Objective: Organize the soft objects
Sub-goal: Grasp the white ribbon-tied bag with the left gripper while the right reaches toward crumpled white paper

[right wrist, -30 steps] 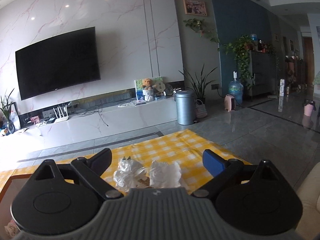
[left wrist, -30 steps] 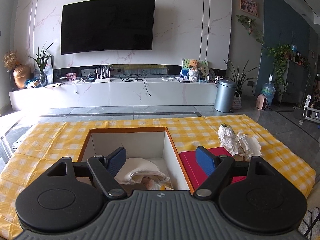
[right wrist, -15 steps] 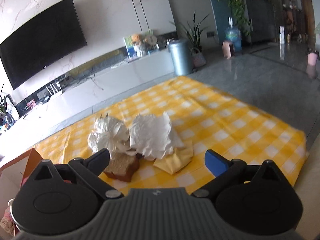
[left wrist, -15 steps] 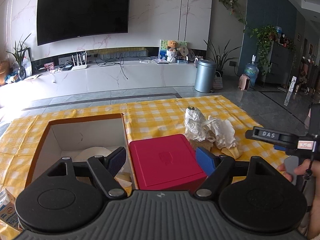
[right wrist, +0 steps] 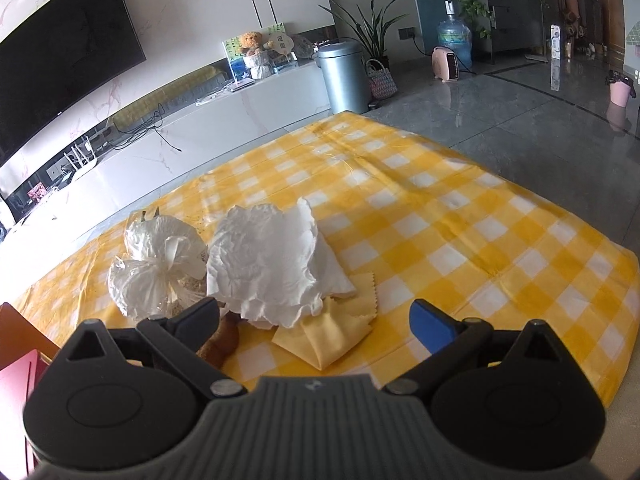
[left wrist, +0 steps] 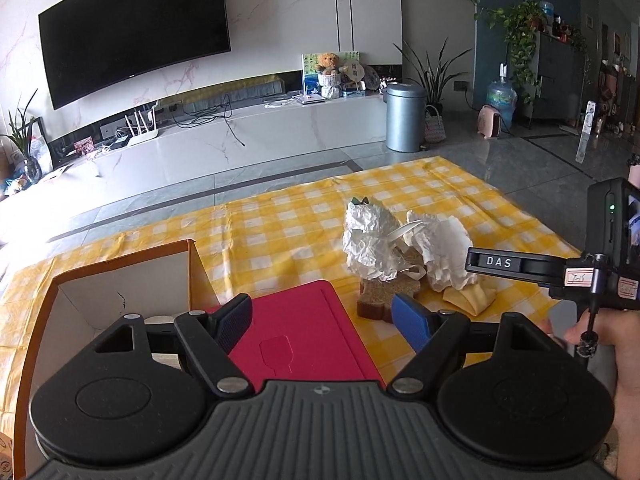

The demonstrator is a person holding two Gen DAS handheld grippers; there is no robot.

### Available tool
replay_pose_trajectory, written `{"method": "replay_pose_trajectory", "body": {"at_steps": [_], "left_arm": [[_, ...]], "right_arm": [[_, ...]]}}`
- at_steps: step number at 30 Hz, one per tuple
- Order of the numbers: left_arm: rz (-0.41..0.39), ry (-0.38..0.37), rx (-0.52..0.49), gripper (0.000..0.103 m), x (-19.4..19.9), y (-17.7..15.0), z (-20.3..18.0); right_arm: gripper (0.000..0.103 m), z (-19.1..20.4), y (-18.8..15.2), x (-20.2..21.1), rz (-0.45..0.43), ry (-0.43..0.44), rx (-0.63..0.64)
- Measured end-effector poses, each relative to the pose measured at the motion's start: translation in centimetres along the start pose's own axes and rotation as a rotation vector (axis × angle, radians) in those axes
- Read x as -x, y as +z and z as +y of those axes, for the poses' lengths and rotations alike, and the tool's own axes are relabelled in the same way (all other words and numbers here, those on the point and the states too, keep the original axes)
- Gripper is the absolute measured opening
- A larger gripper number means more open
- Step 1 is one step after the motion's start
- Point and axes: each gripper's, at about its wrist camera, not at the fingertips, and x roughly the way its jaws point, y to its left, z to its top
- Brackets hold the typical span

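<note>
1. The left tongs (left wrist: 322, 320) stand wide apart and empty above a red lid (left wrist: 300, 344), which lies beside an open orange-edged box (left wrist: 120, 280) at the near-left part of the worktop (left wrist: 280, 220).
2. The right tongs (right wrist: 316, 318) are spread wide too, gripping nothing, and hover just short of the pile of soft things; a hand (left wrist: 616, 344) holds them at the right edge of the left wrist view.
3. Nearest in the pile lies a folded yellow cloth (right wrist: 328, 336), with a brown piece (right wrist: 220, 340) to its left.
4. A crumpled white paper towel (right wrist: 272, 268) rests on the cloth.
5. A knotted clear plastic bag (right wrist: 156, 264) touches the towel's left side.
6. The yellow checked tablecloth (right wrist: 460, 220) runs on to the worktop's far edge.
</note>
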Motion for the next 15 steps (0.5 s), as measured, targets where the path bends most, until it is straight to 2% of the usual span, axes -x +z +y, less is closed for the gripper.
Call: {"method": "replay_pose_trajectory", "body": {"at_steps": [4,9,11,15], "left_arm": [[0.034,-0.001,-0.024,0.093,-1.3,0.6,-0.7],[0.129,-0.123,-0.008,0.093,-3.5,2.3,-1.3],[0.141,-0.143,-0.025,0.093,-4.1,2.8,-1.7],[0.139,-0.091,-0.102,0.093,-6.5,4.0,-3.5]], "right_arm": [[0.099,-0.3,1.1,-1.0,-0.015,0.011,0.02],[0.1,-1.1,2.4,-3.5,0.043,0.021,-0.028],[0.1,-1.2,2.7,-4.6,0.066,0.016,-0.033],[0.1,-0.9,3.1,-6.7,0.098,0.005,0.004]]}}
